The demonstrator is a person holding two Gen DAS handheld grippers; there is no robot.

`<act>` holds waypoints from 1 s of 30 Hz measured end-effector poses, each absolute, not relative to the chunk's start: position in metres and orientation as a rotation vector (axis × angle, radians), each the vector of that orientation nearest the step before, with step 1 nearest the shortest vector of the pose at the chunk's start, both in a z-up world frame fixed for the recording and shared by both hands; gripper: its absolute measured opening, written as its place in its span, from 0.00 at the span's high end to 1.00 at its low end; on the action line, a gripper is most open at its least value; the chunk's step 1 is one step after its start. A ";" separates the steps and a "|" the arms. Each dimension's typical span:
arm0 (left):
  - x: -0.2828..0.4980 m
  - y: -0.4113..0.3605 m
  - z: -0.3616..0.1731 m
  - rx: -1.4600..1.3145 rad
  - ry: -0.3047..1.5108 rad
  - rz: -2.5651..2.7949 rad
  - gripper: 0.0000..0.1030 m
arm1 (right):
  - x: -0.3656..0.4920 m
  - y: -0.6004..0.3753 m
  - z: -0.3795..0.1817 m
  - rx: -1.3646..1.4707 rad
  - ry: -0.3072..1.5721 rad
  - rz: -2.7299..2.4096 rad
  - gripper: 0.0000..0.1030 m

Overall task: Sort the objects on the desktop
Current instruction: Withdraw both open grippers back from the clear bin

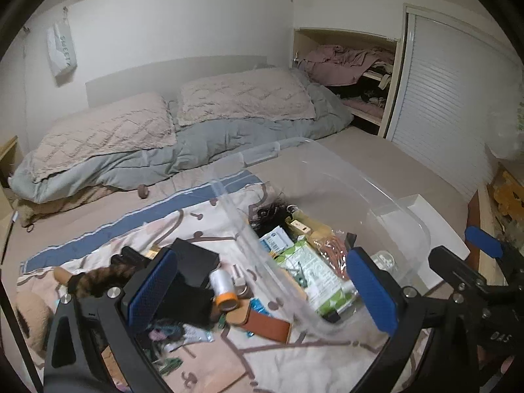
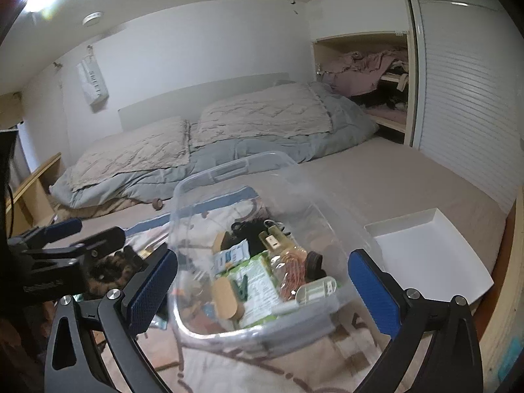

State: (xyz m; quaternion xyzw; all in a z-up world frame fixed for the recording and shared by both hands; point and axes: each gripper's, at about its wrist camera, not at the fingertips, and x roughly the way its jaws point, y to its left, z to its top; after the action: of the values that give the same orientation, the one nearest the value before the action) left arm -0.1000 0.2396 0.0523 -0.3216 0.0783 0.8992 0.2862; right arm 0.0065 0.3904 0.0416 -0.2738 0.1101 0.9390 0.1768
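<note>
clear bin point(image 2: 229, 170): 1 | pillows: 2 | left hand-held gripper point(image 1: 262, 281) wide | right hand-held gripper point(image 2: 262, 288) wide

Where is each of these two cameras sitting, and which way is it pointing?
Left wrist: sits on the left gripper, facing across the bed's loose clutter toward the clear bin; its open blue fingers and the right gripper show.
Right wrist: sits on the right gripper, facing the clear bin straight on; its open fingers and the left gripper show.
Shared: bin, white tray, pillows, closet.

Left tool point(image 1: 262, 288) and right tool point(image 2: 263, 290), both wide apart, nothing between.
</note>
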 end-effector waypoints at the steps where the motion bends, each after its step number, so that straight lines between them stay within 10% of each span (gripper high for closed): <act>1: -0.095 0.233 0.056 -0.849 0.210 2.409 0.00 | 0.009 0.388 0.042 -0.777 0.307 2.658 0.00; 30: 0.030 0.158 0.017 -0.706 0.256 2.433 0.00 | 0.104 0.318 0.027 -0.811 0.252 2.717 0.00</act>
State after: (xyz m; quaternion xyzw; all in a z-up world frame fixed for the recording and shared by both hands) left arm 0.0304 0.1578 0.0167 -0.2650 0.0961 0.9136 0.2932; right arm 0.1043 0.3184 0.0273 -0.2819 0.0877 0.9441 0.1469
